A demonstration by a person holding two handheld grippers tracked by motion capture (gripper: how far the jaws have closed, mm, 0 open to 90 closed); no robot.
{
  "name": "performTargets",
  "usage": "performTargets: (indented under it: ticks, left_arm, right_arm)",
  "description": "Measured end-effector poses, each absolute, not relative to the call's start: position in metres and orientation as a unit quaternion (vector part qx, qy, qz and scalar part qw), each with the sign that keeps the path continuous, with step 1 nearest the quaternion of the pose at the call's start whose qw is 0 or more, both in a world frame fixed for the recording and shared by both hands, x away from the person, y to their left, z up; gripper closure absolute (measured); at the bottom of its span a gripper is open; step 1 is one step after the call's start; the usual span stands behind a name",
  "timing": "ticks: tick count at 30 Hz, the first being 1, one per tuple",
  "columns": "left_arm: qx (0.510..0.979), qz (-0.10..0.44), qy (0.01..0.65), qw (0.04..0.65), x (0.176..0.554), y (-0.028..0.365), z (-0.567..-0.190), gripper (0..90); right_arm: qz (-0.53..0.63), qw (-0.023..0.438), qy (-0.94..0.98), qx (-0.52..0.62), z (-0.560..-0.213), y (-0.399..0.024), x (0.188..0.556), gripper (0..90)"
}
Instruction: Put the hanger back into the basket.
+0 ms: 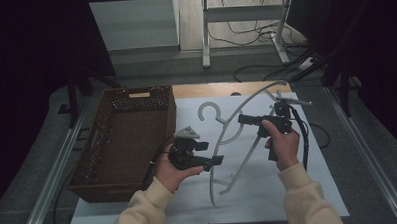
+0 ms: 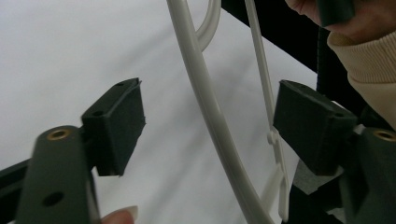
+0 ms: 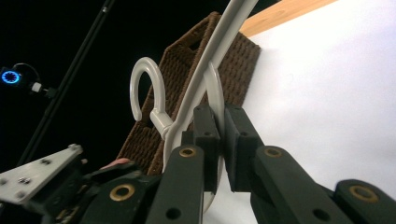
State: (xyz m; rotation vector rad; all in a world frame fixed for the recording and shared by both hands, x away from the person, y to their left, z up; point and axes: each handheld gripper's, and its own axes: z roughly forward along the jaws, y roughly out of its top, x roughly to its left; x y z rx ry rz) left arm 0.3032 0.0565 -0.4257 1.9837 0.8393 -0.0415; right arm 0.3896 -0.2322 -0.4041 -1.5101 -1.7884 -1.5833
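Pinching white hanger (image 3: 205, 88) with my right gripper (image 3: 219, 140) to steady it; left gripper (image 2: 210, 126) jaws apart, straddling its arm

Your stock on this table, by count:

- One white plastic clothes hanger (image 1: 237, 140), with one hook at its top.
- One brown woven basket (image 1: 122, 139), rectangular, with one label slot in its far wall.
- One white sheet (image 1: 269, 189) covering the wooden table (image 1: 205, 89).
- Two handheld grippers: your left gripper (image 1: 214, 160) and your right gripper (image 1: 243, 118), two black jaws on each, four in all.
- Two trailing cables, one per gripper.
- One grey three-cornered plate (image 1: 188, 132), on your left gripper.
- Two cream sleeves, one on each forearm.
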Motion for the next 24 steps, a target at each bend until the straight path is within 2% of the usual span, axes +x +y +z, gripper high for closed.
performTargets:
  ticks: [6, 8, 17, 19, 24]
  left_arm:
    - [0.81, -0.028, 0.336, 0.479, 0.308, 0.047, -0.429, 34.2]
    - [0.807, -0.034, 0.336, 0.485, 0.309, 0.047, -0.429, 39.2]
    - [0.799, -0.068, 0.339, 0.492, 0.312, 0.05, -0.429, 78.7]
    - [0.793, -0.072, 0.345, 0.496, 0.313, 0.053, -0.428, 83.0]
    - [0.785, -0.07, 0.359, 0.5, 0.313, 0.059, -0.427, 85.2]
  right_arm:
    - [-0.56, 0.161, -0.626, -0.518, -0.402, -0.227, 0.386, 84.4]
    - [-0.563, 0.166, -0.626, -0.514, -0.403, -0.225, 0.384, 84.4]
    - [-0.568, 0.182, -0.628, -0.499, -0.403, -0.217, 0.381, 84.0]
    - [-0.57, 0.182, -0.628, -0.497, -0.404, -0.217, 0.381, 83.7]
    - [-0.567, 0.186, -0.632, -0.495, -0.407, -0.218, 0.382, 82.6]
